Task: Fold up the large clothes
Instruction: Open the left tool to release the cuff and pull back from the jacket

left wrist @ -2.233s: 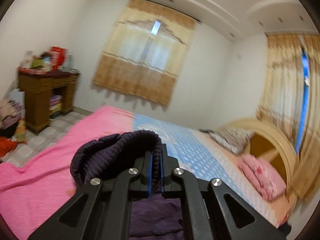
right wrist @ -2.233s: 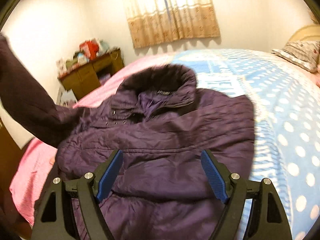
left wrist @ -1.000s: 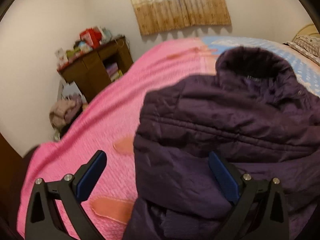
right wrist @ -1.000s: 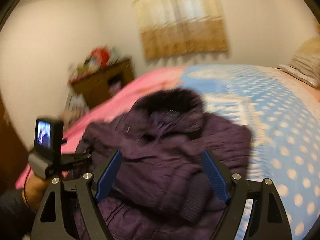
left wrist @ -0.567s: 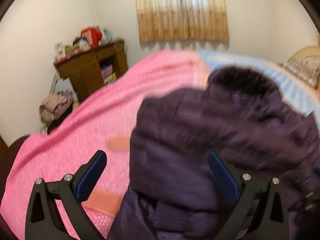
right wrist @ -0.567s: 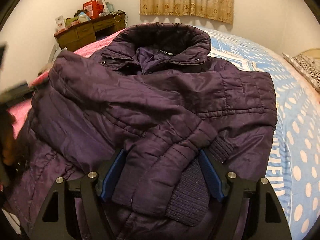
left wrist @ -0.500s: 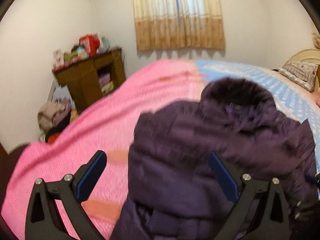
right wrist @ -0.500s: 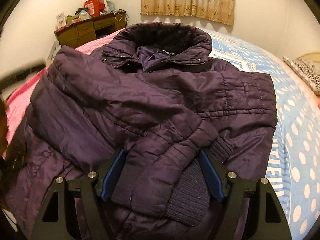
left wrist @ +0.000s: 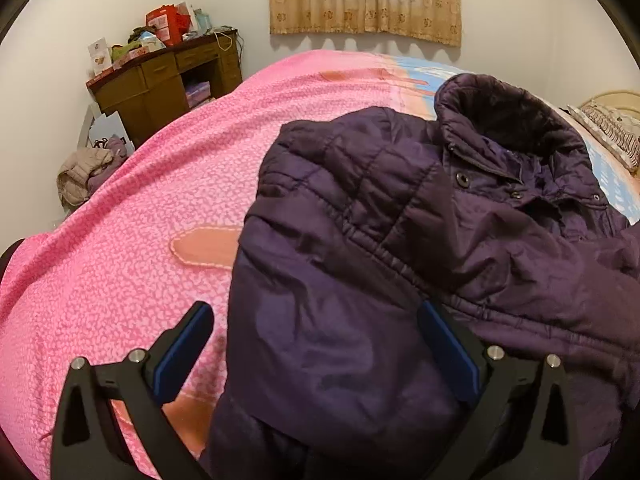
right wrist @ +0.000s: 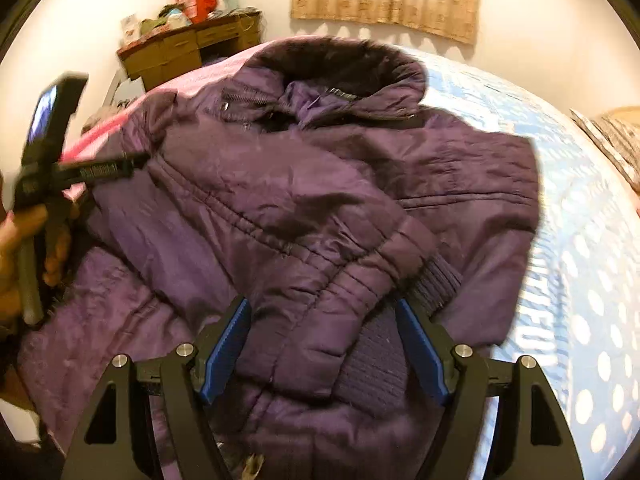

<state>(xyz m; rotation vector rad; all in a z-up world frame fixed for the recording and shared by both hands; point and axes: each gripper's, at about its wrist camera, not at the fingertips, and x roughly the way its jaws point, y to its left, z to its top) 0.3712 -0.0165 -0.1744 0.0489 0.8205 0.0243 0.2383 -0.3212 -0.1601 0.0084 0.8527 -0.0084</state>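
Note:
A dark purple padded jacket (left wrist: 400, 240) lies on the bed with its collar away from me and both sleeves folded across the chest; it also shows in the right wrist view (right wrist: 320, 208). My left gripper (left wrist: 316, 340) is open and empty over the jacket's left shoulder and side. My right gripper (right wrist: 324, 332) is open and empty, its blue pads (right wrist: 226, 340) astride the folded sleeve and its knit cuff (right wrist: 432, 280). The left gripper with its camera also shows at the left edge of the right wrist view (right wrist: 52, 148).
The bed has a pink cover (left wrist: 140, 248) on the left and a blue dotted cover (right wrist: 580, 280) on the right. A brown desk (left wrist: 168, 80) with clutter stands by the far wall. Clothes (left wrist: 84, 172) lie on the floor. A pillow (left wrist: 612, 132) lies far right.
My left gripper let go of the sleeve it held up and laid it across the chest. Both grippers now hover low over the jacket, open.

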